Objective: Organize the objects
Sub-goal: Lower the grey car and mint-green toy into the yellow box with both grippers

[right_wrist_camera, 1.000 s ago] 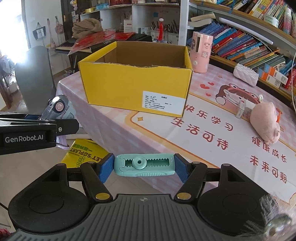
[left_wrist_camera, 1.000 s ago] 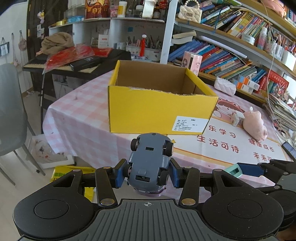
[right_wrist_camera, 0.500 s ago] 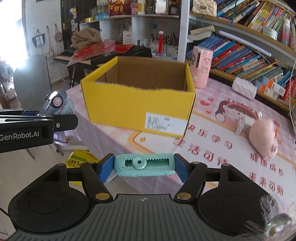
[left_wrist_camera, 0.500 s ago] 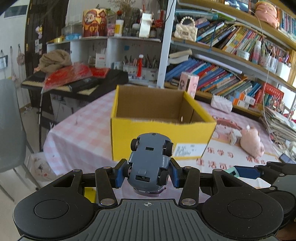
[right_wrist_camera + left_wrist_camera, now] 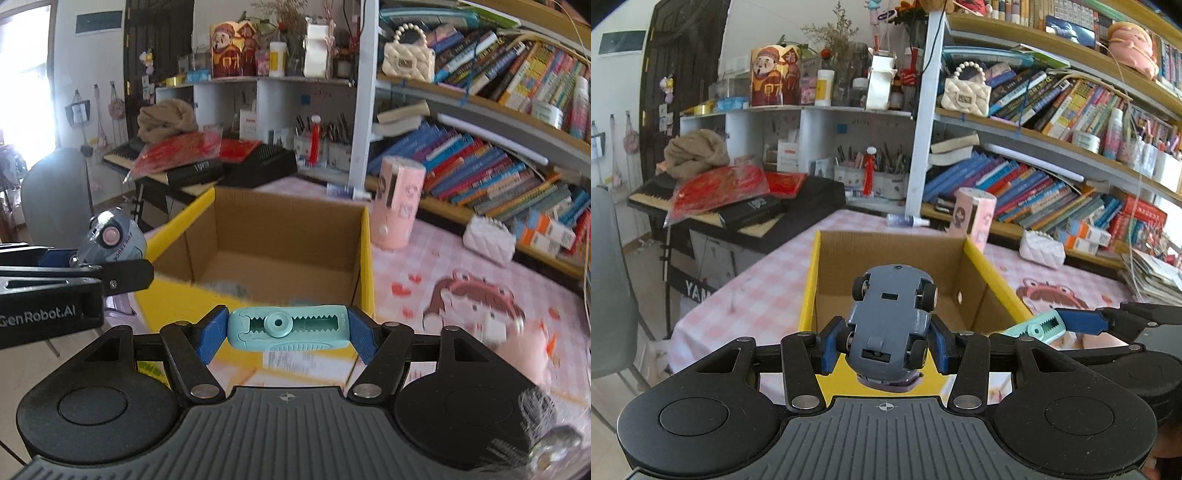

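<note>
The toy car hid part of the yellow box floor. The pink plush and box label were too blurred to make out.

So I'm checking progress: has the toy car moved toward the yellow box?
Yes. The toy car has risen and advanced toward the yellow box, now looking into it.

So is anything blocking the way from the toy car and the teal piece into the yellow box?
Nothing visible does. The left gripper holds the toy car and the right gripper holds the teal piece, both just short of the yellow box. Its top is open and the part of its inside that shows is bare.
</note>
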Demonstrator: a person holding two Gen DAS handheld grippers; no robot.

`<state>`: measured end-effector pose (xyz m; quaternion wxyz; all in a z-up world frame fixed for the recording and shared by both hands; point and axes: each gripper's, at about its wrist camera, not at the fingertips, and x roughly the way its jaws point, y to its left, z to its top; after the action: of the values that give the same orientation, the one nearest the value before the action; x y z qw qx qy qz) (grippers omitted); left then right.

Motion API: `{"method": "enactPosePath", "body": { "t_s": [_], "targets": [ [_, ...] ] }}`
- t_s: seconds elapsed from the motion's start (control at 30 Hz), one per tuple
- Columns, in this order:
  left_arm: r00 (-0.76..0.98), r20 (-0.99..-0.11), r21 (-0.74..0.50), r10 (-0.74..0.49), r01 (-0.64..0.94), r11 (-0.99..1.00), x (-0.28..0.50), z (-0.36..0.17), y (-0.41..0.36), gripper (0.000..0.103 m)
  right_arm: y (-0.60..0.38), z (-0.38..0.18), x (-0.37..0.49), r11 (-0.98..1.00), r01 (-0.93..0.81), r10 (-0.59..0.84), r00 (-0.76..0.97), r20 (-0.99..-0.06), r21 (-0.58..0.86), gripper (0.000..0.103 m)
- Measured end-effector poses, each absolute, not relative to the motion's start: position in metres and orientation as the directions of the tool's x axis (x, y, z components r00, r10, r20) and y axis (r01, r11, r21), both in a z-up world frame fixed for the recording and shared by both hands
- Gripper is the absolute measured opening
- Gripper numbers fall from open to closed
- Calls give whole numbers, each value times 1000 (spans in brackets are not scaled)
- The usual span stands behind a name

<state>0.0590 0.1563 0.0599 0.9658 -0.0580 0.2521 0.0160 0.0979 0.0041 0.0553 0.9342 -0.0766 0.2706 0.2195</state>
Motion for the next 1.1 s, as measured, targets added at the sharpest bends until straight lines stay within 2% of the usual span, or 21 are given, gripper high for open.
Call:
{"method": "enactPosePath", "body": {
  "t_s": [0.3, 1.1],
  "targets": [
    [860, -508, -86, 44, -101, 991, 107, 56, 154, 46, 11, 55, 151, 864, -501, 402, 749, -527, -54, 67],
    [753, -645, -10, 129, -177, 984, 187, 12, 146, 46, 44, 8, 245, 659, -716, 461, 626, -629, -230, 67]
  ]
}}
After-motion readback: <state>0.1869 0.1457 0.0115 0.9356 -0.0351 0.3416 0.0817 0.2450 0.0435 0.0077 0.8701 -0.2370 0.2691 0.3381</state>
